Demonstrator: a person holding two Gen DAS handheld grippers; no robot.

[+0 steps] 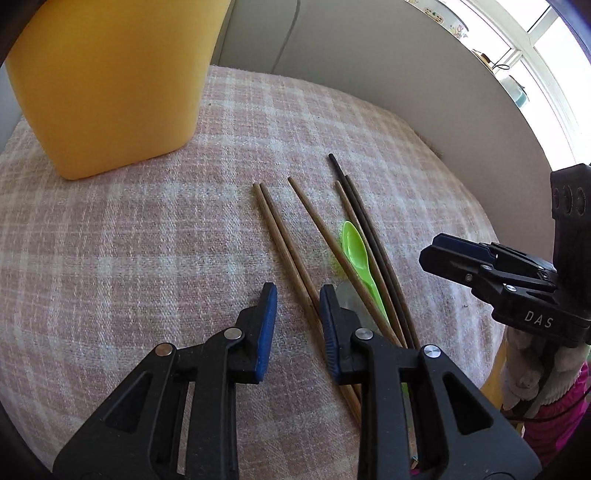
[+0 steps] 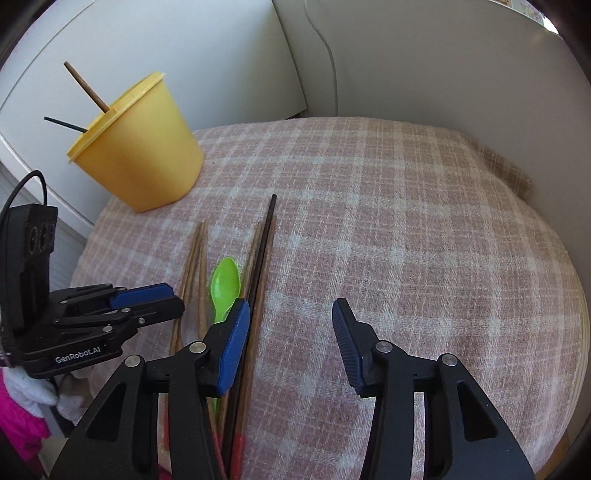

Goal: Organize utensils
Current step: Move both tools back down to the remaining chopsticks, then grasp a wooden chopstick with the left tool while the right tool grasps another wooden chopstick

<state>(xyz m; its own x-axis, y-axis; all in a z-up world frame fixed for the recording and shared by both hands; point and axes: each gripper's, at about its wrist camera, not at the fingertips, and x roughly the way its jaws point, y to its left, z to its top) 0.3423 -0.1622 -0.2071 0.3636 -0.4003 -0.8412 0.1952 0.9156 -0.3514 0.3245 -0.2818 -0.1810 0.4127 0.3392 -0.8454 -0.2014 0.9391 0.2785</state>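
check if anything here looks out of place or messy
Nothing is spilled or broken. The chopsticks and green spoon lie loose and fanned out on the cloth, while two chopsticks already lean in the yellow cup.

Table covering (image 1: pixel 129 240): pink-and-white checked woven cloth, draped over a round-edged top; a wooden rim shows under the cloth at the right of the right wrist view.
Walls (image 2: pixel 424 66): plain white panels close behind the table, meeting in a corner.
Cable (image 1: pixel 286 33): thin, grey, hanging down the wall panel.
Window (image 1: pixel 546 44): white-framed, upper right of the left wrist view, very bright.
Sill (image 1: pixel 513 85): small items, too small to identify.
Light: daylight, soft shadows.
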